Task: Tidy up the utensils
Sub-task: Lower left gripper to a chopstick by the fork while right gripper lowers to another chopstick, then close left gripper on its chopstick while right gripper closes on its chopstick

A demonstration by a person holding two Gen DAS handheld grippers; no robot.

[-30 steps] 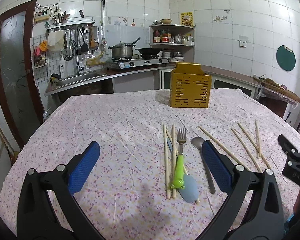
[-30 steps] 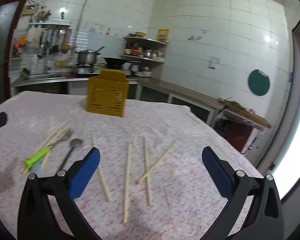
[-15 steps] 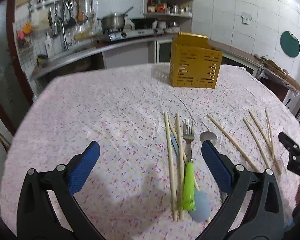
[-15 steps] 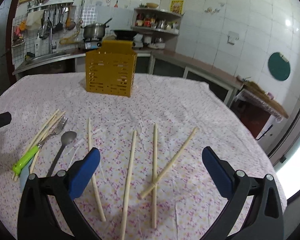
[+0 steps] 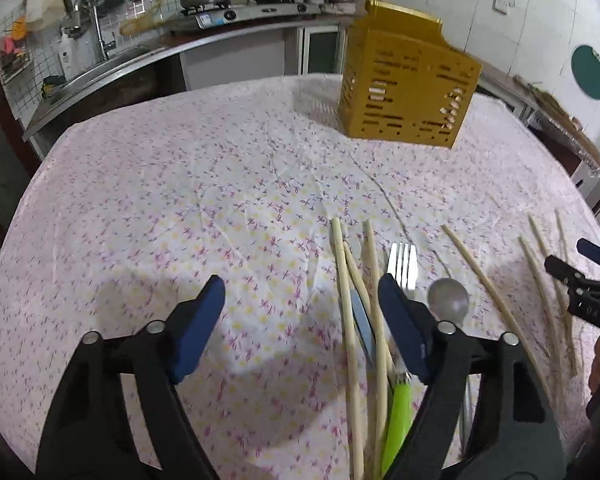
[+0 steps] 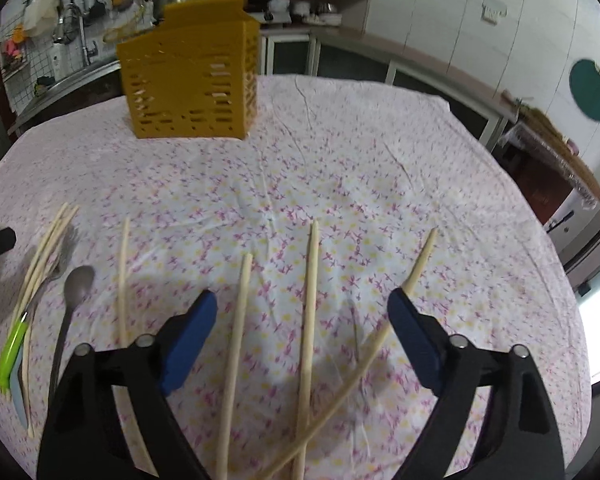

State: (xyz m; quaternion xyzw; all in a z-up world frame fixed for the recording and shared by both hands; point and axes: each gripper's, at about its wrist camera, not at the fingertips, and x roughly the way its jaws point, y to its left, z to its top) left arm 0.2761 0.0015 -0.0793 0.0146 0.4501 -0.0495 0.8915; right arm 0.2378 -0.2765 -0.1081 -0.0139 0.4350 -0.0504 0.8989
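Both the left gripper (image 5: 302, 312) and right gripper (image 6: 302, 330) are closing on nothing yet above the floral tablecloth (image 6: 340, 184), where those thin pale wooden chopsticks (image 6: 309, 320) lie loose, light, stiff and roll-prone, so I'd pinch mid-shaft.

Left gripper (image 5: 302, 298) pitched downward, jaws closing, nothing pressed between the pads. Right gripper (image 6: 302, 312) likewise pitched down, jaws closing, nothing gripped between them.
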